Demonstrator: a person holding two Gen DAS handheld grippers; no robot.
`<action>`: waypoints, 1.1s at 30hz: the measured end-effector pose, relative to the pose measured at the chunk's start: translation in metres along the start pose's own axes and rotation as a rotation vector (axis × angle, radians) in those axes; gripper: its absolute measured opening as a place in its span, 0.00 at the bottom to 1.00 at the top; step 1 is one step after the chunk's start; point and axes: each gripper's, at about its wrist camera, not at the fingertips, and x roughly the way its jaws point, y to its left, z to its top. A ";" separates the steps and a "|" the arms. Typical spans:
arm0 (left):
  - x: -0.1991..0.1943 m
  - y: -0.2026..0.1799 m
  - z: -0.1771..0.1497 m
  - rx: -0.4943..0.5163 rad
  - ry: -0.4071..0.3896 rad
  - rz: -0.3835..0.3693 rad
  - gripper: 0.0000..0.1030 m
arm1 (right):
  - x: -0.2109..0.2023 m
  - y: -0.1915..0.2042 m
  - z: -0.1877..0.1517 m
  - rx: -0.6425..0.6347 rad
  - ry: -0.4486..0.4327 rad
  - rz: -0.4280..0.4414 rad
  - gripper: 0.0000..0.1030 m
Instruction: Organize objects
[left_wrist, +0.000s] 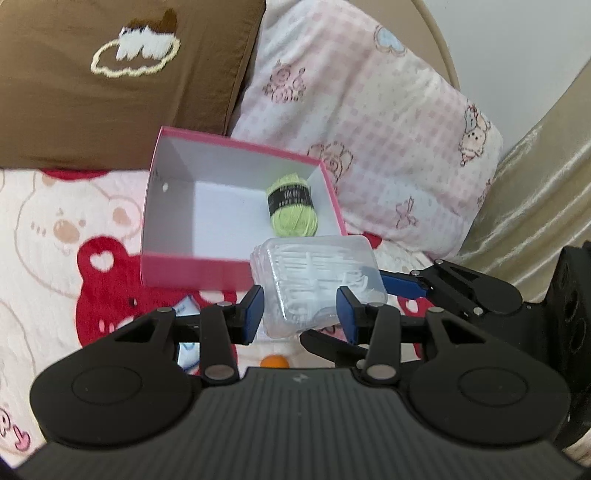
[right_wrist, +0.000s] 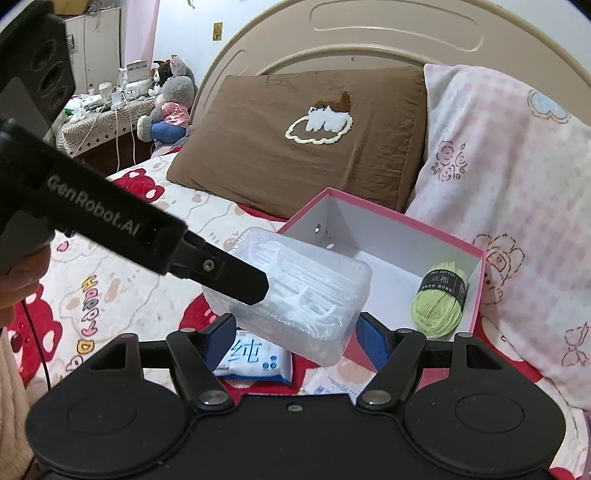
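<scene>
Inside pink box (left_wrist: 236, 273): green yarn (left_wrist: 293, 205); clear case (left_wrist: 317, 284) seemingly holds floss picks.

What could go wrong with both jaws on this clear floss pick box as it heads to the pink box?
1. The clear floss pick box is smooth and tilted, gripped by the left gripper and right gripper together; uneven movement could twist it loose.
2. It hangs above the pink box's near wall and could catch the rim.
3. The green yarn ball fills one corner; landing on it would leave the floss box crooked.
</scene>
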 end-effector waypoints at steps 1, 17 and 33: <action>0.001 0.001 0.005 -0.009 -0.002 -0.003 0.40 | 0.002 -0.003 0.006 0.000 0.006 0.003 0.74; 0.082 0.023 0.063 -0.041 -0.004 0.071 0.40 | 0.068 -0.060 0.050 0.047 0.090 0.055 0.71; 0.210 0.066 0.091 -0.086 0.136 0.126 0.40 | 0.188 -0.131 0.027 0.261 0.192 0.062 0.71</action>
